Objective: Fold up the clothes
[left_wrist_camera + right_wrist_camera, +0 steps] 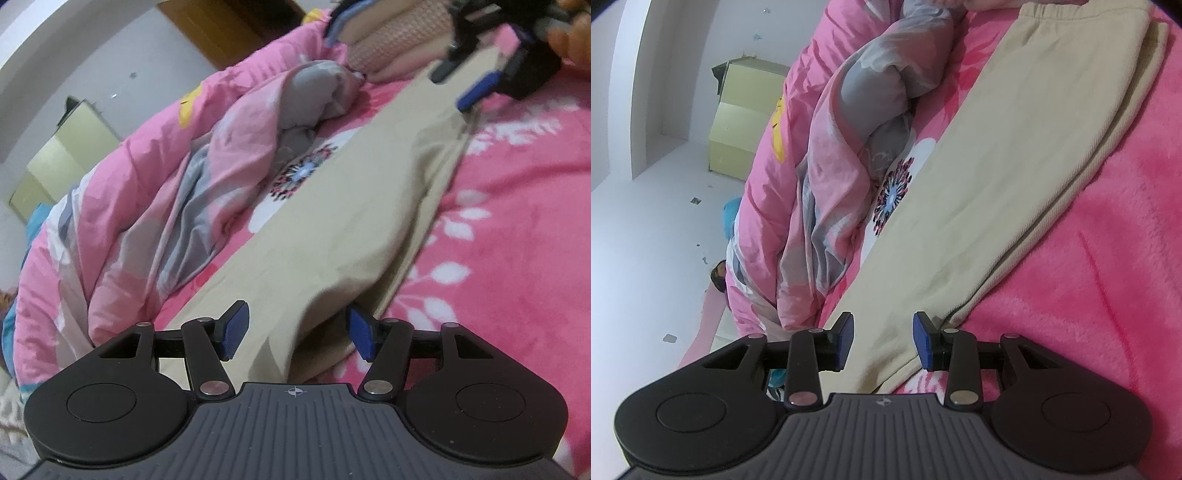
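The long beige cotton trousers (1015, 177) lie flat along the pink floral bedspread (1100, 295), with the left gripper (293, 334) and right gripper (883, 341) both half-open, straddling opposite ends, gripping nothing yet, so next they'd pinch and fold.

Legible text, labels, brands, numbers: none in either wrist view. Only sign: a small white crosshair mark printed on the ribbed grey housing of the left gripper (294, 338); a fainter, blurred mark sits likewise on the right gripper (882, 341).
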`<state>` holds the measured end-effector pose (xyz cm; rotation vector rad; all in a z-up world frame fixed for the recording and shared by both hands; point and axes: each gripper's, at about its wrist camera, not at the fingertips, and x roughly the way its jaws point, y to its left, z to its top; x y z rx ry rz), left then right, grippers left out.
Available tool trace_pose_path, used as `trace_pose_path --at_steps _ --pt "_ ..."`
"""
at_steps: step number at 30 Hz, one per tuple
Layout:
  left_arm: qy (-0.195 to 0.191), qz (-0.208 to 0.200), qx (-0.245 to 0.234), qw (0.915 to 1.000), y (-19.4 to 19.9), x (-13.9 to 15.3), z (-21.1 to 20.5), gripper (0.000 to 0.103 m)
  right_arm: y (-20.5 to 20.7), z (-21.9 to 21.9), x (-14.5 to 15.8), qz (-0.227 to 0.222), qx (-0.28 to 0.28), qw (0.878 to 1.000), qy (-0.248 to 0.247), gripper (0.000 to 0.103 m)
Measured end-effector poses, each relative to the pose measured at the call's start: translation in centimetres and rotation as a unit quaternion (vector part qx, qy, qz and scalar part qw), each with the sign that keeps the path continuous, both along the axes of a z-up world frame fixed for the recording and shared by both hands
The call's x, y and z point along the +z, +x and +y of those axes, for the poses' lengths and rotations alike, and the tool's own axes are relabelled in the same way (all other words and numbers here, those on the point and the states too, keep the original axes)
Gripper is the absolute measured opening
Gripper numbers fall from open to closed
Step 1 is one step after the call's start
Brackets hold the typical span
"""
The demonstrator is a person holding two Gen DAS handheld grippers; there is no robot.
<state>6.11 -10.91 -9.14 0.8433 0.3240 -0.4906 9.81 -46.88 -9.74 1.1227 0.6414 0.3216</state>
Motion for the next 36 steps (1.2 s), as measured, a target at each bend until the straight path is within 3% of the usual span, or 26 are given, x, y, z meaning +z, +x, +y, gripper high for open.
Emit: trace_pose_path --at_steps 4,11,19,24,26,27,29,36 --pt "0.007 -0.010 -0.011 0.9999 0.3 0.0 -1.0 0.060 0.0 0.1 0.1 -0.002 0.000 1.000 0.000 0.038" --pt "-0.030 -0.038 -0.045 0.9978 0.7 0.5 -4.5 0.060 -0.2 -0.2 0.0 -0.003 -0.007 1.000 0.006 0.038" --pt "-0.062 -0.035 -0.074 0.9948 0.5 0.2 -7.2 0.059 -0.6 -1.4 0.6 -0.021 -0.026 0.999 0.021 0.038" --pt "-0.060 -0.039 -0.108 0.9916 -0.1 -0.1 -9.2 0.047 -1.7 -3.6 1.0 -0.042 -0.066 0.996 0.039 0.039" --pt "-0.054 -0.043 -0.124 0.9900 -0.4 -0.3 -10.0 0.030 -2.0 -4.3 0.9 -0.045 -0.078 0.995 0.047 0.040" --pt "-0.051 -0.039 -0.130 0.9894 -0.5 -0.4 -10.3 0.027 -2.1 -4.5 0.9 -0.046 -0.081 0.994 0.050 0.040" --pt "-0.049 -0.028 -0.138 0.9888 -0.6 -0.6 -10.7 0.008 -2.2 -4.9 0.8 -0.048 -0.084 0.994 0.055 0.040" --pt "-0.073 0.025 -0.153 0.9851 -0.2 -0.5 -10.5 0.002 -2.5 -5.5 0.9 -0.056 -0.090 0.992 0.064 0.040"
